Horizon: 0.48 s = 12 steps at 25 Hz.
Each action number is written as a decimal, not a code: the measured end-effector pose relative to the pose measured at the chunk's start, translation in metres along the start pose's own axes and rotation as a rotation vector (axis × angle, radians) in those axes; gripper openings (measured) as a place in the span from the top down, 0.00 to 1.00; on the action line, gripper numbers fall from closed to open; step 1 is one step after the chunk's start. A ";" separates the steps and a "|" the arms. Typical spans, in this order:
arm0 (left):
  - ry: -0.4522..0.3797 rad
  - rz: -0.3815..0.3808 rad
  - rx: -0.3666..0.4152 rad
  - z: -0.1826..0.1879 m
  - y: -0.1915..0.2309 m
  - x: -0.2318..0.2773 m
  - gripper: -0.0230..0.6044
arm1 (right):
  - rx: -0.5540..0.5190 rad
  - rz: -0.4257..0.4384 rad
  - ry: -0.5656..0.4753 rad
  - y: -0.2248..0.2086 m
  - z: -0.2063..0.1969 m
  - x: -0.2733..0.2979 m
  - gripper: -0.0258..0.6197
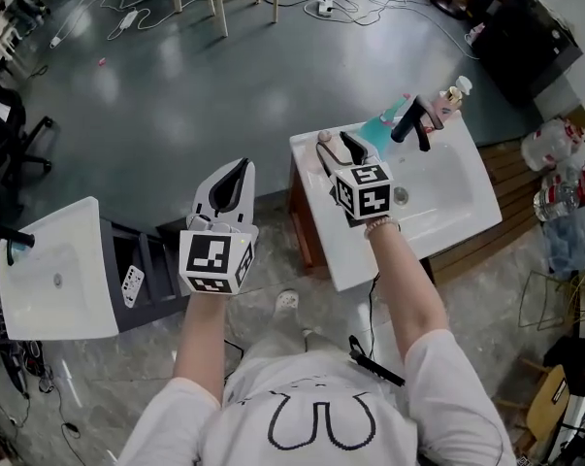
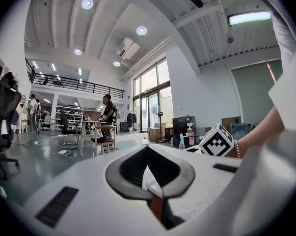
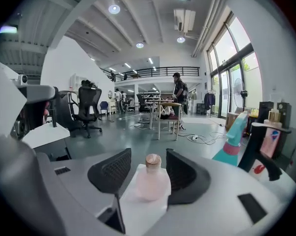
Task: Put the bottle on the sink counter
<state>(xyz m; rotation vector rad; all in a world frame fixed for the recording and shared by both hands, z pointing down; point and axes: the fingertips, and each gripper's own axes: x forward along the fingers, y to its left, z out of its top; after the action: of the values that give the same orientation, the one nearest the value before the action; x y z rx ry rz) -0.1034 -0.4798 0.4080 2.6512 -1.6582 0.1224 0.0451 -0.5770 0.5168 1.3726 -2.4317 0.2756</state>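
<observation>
A small pink bottle (image 3: 151, 180) with a cork-coloured cap stands upright on the near left corner of the white sink counter (image 1: 323, 241). My right gripper (image 3: 148, 157) is open around it, one jaw on each side, and neither pad presses on the bottle. In the head view the right gripper (image 1: 337, 150) hovers over that corner and mostly hides the bottle (image 1: 324, 140). My left gripper (image 1: 236, 171) is held left of the sink over the floor. Its jaws meet at the tips with nothing between them, as the left gripper view (image 2: 148, 149) also shows.
A black faucet (image 1: 411, 120), a teal spray bottle (image 1: 380, 126) and a soap dispenser (image 1: 453, 98) stand along the sink's far edge. A second white sink (image 1: 54, 270) sits at the left. Large water bottles (image 1: 554, 146) lie at the right; chairs and cables lie on the far floor.
</observation>
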 end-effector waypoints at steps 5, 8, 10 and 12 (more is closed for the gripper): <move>-0.042 0.015 -0.006 0.016 -0.016 -0.031 0.95 | -0.022 0.023 -0.073 0.020 0.024 -0.055 0.62; -0.066 0.022 -0.007 0.027 -0.031 -0.052 0.95 | -0.048 0.023 -0.111 0.033 0.036 -0.093 0.63; -0.081 0.023 0.004 0.039 -0.042 -0.065 0.95 | -0.072 0.021 -0.138 0.042 0.044 -0.120 0.65; -0.093 0.020 0.032 0.050 -0.054 -0.079 0.95 | -0.082 0.024 -0.171 0.051 0.053 -0.148 0.68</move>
<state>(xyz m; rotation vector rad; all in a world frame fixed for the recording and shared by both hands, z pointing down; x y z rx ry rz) -0.0861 -0.3874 0.3543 2.7046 -1.7235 0.0265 0.0619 -0.4505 0.4111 1.3838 -2.5670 0.0654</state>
